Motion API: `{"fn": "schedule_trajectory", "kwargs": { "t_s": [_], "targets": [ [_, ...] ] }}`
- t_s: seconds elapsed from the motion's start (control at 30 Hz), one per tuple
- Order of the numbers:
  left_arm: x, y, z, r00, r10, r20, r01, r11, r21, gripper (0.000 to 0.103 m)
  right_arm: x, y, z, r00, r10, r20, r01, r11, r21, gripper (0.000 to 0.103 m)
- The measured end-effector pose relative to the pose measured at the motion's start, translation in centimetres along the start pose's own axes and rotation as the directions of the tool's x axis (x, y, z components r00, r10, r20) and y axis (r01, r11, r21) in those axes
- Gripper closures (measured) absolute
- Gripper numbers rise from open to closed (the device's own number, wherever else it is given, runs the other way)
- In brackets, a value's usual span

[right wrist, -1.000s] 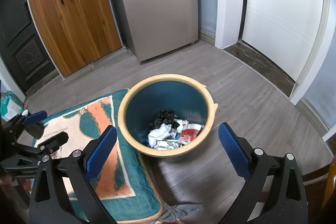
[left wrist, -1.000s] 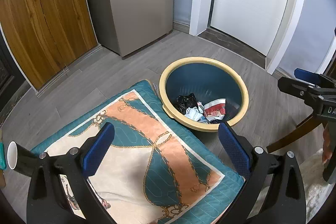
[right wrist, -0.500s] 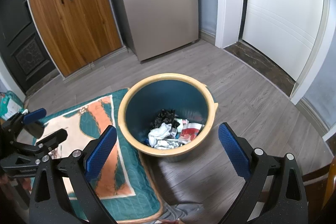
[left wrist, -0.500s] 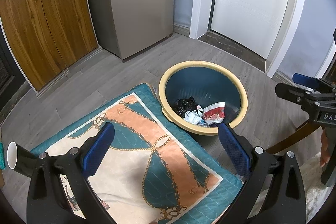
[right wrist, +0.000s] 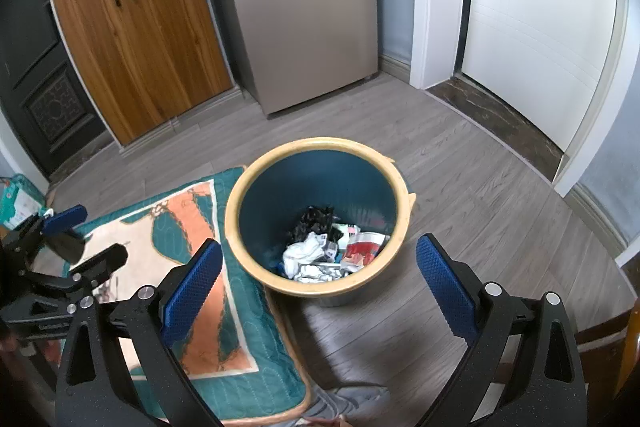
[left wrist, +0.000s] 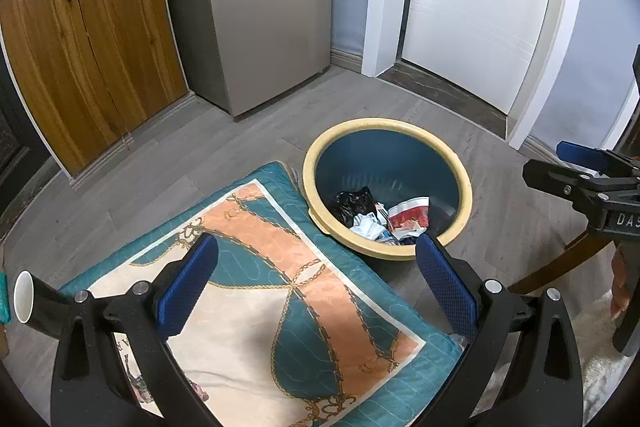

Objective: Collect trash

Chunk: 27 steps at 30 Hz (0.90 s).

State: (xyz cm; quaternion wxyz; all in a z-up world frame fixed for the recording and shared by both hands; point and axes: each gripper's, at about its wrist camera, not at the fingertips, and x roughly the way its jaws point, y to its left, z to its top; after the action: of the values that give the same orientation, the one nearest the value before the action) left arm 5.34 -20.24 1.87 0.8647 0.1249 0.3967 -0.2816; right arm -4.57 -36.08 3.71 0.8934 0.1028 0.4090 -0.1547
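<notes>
Grey wood-plank floor [right wrist: 460, 163]. On it: round blue plastic bin with a yellow rim [right wrist: 240, 247], crumpled trash inside; teal quilted mat with orange and cream chain print [left wrist: 256, 299], its edge touching the bin; wooden two-door cabinet [right wrist: 136, 39]; tall grey fridge [right wrist: 304, 7] just beside it.

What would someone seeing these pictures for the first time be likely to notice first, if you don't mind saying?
Probably the blue bin with the yellow rim, standing on the grey wood floor with crumpled trash at its bottom. Next, the teal and orange patterned mat lying right beside it. Both the left gripper and the right gripper hang open and empty in the foreground.
</notes>
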Motion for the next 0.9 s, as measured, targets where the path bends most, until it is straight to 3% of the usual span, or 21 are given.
{"fn": "schedule_trajectory", "kwargs": {
  "t_s": [0.43, 0.9],
  "targets": [
    [0.22, 0.27, -0.07, 1.000, -0.010, -0.014, 0.010, 1.000, -0.010, 0.006, 0.12, 0.16, -0.46, 1.000, 0.004, -0.005, -0.004, 1.000, 0.006, 0.006],
    [0.43, 0.17, -0.06, 0.999, 0.029, -0.014, -0.028, 0.999, 0.026, 0.006, 0.16, -0.03, -0.44, 1.000, 0.005, -0.007, -0.005, 1.000, 0.008, 0.006]
  ]
}}
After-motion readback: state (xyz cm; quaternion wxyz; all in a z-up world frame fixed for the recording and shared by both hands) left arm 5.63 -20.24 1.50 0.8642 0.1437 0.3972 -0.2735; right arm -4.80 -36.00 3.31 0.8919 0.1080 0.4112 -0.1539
